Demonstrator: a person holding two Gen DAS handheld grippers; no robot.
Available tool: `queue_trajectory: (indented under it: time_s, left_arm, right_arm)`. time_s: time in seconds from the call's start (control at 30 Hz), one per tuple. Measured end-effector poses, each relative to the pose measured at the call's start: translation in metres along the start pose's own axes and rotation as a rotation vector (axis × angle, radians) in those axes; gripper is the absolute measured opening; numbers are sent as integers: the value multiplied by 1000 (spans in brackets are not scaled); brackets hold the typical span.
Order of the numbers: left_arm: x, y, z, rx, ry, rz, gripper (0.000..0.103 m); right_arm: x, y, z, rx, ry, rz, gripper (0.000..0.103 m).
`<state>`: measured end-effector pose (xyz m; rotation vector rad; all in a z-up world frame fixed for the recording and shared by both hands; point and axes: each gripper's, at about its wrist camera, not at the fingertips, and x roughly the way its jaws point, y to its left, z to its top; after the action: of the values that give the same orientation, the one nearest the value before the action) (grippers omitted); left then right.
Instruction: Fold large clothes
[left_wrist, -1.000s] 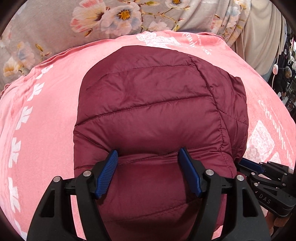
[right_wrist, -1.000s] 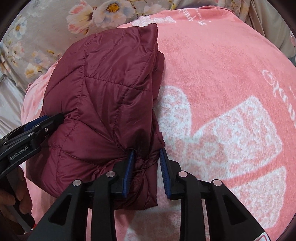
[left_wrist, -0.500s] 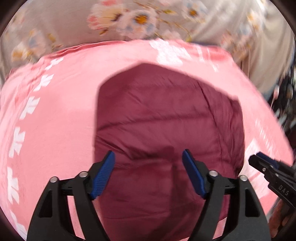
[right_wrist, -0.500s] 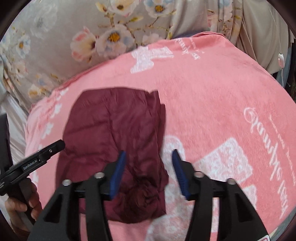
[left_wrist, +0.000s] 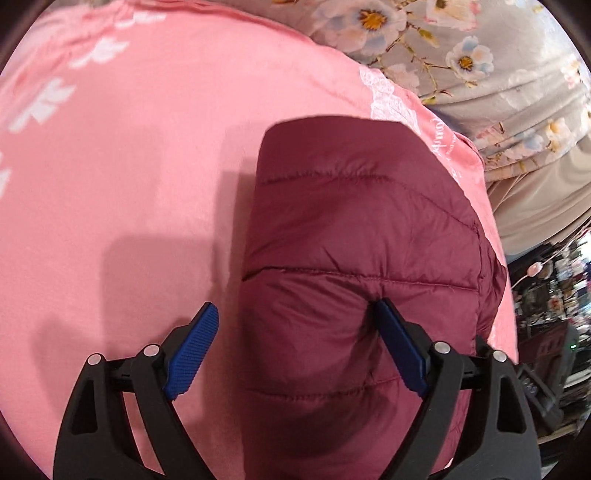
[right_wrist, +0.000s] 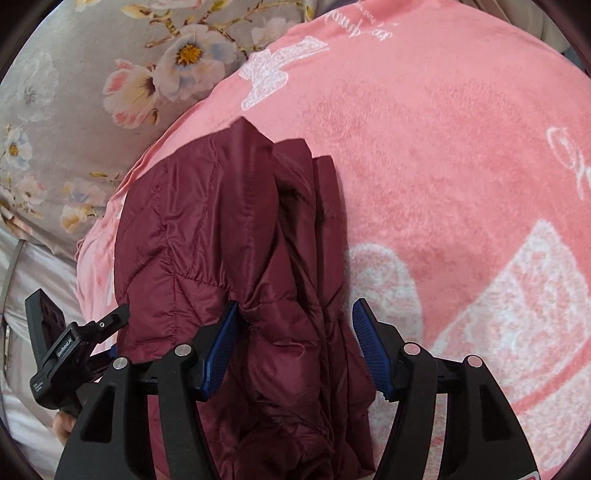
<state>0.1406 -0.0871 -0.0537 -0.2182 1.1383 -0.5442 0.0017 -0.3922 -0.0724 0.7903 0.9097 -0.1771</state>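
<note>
Both tongs off jacket (left_wrist: 362, 280): right tongs (right_wrist: 295, 347) released fold, gaping; left tongs (left_wrist: 295, 350) still widening.

A pink blanket (left_wrist: 129, 166) with white print spreads beneath the tool — grey floral fabric (right_wrist: 92, 92) lies beyond it, cluttered shelves (left_wrist: 554, 302) rightward.

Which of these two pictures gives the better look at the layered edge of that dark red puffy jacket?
The right wrist view. There the folded jacket shows its stacked layers along the side facing the open pink blanket. The left wrist view shows only the jacket's smooth quilted top, with that layered edge out of sight.
</note>
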Motion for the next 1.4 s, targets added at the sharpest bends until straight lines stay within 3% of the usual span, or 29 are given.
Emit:
queue_trajectory:
  time_s: [0.13,0.3,0.47,0.57,0.7,0.83,0.93,1.4]
  left_arm:
    - [11,-6,-2,9,17,-38,89]
    - [20,-11,-1,46,31,-25,93]
    - [20,-21,-3,98,37,3,92]
    - [18,-31,-5,139,31,28,86]
    - [9,-43,-7,201,18,54,68]
    - [-12,-63,-10,290,-28,73,46]
    - [-27,-79,-9,342,-62,60,36]
    - [-138,-143,-6,528,-330,-32,33]
  right_arm:
    - [13,-8,-2,47,30,52,64]
    - [19,-14,-4,80,33,100,64]
    - [21,-10,-5,71,38,118,51]
    - [20,-6,-4,61,35,128,39]
    - [10,6,-5,17,4,99,22]
    - [-6,24,-9,-33,-47,53,16]
    - [-22,34,-10,-61,-90,43,16]
    - [-140,100,-7,-196,-388,70,15]
